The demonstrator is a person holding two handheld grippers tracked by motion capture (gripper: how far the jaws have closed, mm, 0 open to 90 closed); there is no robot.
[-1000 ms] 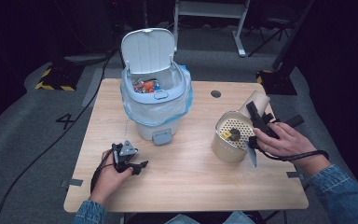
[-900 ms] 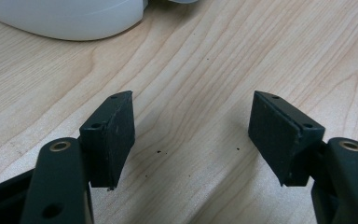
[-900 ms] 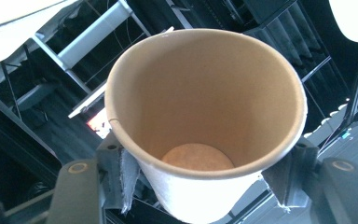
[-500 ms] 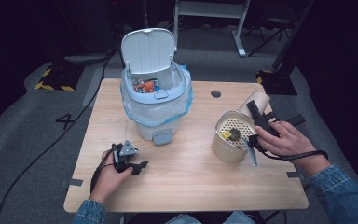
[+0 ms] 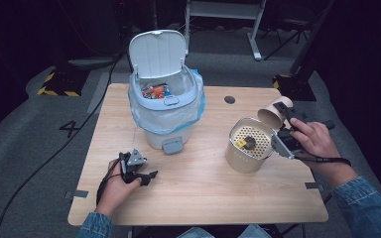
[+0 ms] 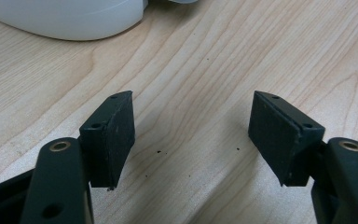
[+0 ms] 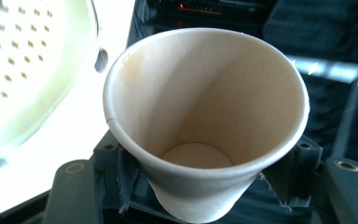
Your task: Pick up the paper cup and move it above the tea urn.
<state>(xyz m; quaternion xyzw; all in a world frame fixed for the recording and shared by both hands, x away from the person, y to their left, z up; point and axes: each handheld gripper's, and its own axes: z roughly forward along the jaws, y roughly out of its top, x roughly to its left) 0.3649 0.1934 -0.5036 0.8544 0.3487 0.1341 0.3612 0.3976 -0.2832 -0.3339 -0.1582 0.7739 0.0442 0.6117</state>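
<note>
A tan paper cup (image 5: 274, 113) lies tilted on its side above the table's right part, its mouth toward the camera in the right gripper view (image 7: 205, 126), and it looks empty. My right gripper (image 5: 284, 119) (image 7: 203, 179) is shut on its lower wall. The jaws have just been opening a little, with the cup still between the pads. Just left of it stands a beige canister (image 5: 248, 148) with a perforated insert (image 7: 23, 70) holding small scraps. My left gripper (image 5: 146, 177) (image 6: 193, 135) rests open on the wooden table (image 5: 203, 198) with nothing between its jaws.
A white and blue pedal bin (image 5: 166, 106) with a plastic liner stands at the table's middle back. Its lid (image 5: 156, 52) is up and there are wrappers inside. Its white base (image 6: 70, 18) lies just ahead of my left gripper. A cable hole (image 5: 229, 99) sits behind the canister.
My right hand has lifted slightly with the cup beside the canister. The left hand and gripper have stayed put.
</note>
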